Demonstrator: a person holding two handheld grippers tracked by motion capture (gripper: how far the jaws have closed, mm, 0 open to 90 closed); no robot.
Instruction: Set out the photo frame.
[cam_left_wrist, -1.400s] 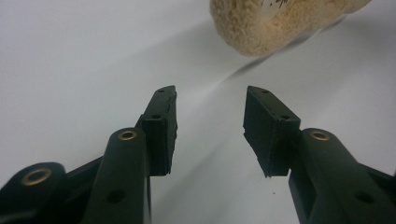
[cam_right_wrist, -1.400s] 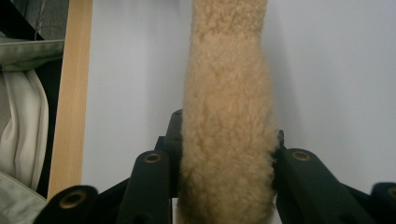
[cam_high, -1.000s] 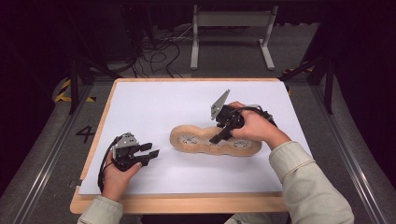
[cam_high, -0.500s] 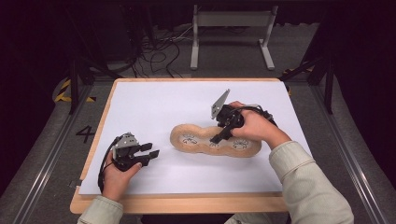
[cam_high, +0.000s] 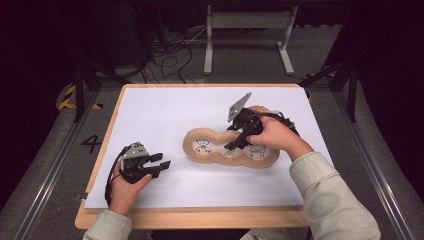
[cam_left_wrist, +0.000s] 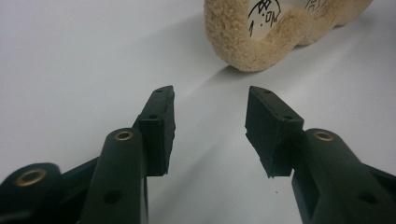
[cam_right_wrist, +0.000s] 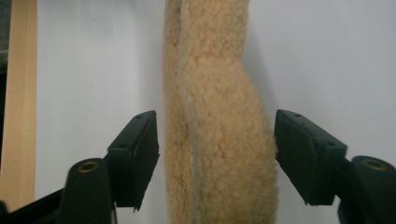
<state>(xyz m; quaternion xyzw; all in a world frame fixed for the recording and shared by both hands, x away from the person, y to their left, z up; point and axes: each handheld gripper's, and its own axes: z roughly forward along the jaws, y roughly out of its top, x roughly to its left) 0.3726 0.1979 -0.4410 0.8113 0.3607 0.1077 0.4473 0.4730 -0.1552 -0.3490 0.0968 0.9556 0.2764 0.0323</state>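
Observation:
A tan, peanut-shaped fleece piece (cam_high: 205, 146) with white printed panels lies right of centre on the white sheet. My right gripper (cam_high: 232, 147) points down onto its middle, jaws open. In the right gripper view the fingers (cam_right_wrist: 135, 149) stand on either side of the fleece's thick edge (cam_right_wrist: 215, 93) with small gaps. Near the front left of the sheet, my left gripper (cam_high: 162, 161) rests low, open and holding nothing. In the left gripper view (cam_left_wrist: 210, 126) it faces the fleece's rounded end (cam_left_wrist: 243, 46), well short of it.
The white sheet (cam_high: 165, 110) covers a wooden table whose edge (cam_high: 200, 217) runs along the front. Beyond the table are a metal stand (cam_high: 247, 20) and loose cables (cam_high: 170, 60) on the floor. A "4" mark (cam_high: 91, 143) lies on the floor at left.

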